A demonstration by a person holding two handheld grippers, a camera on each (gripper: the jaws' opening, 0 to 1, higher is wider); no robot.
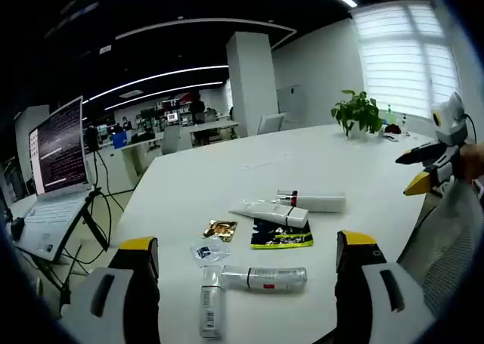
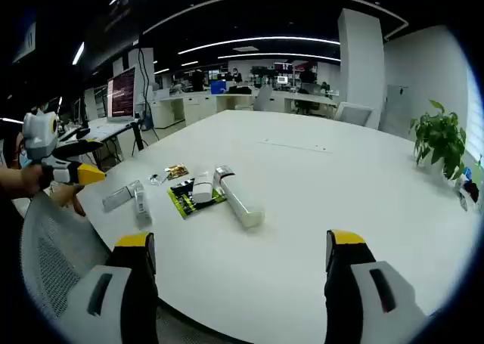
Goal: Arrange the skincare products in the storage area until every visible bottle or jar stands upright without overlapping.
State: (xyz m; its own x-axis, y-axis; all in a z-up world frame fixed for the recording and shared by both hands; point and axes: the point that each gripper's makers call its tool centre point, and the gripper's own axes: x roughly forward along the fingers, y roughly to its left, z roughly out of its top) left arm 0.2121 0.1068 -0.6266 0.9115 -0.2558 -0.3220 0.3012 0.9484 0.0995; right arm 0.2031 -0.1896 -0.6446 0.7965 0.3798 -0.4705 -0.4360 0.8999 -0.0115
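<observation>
Several skincare items lie flat on the white table. Nearest in the left gripper view are a silvery tube and a second tube. Beyond them lie a white tube and a white bottle with a red band. My left gripper hangs open just before the table edge, holding nothing. In the right gripper view the long white bottle, a white tube and two silvery tubes lie on the table's left part. My right gripper is open and empty, apart from them.
A dark green packet, a gold sachet and a clear sachet lie among the tubes. A mesh chair back stands at the table edge. A laptop is on a stand at the left, a potted plant far across.
</observation>
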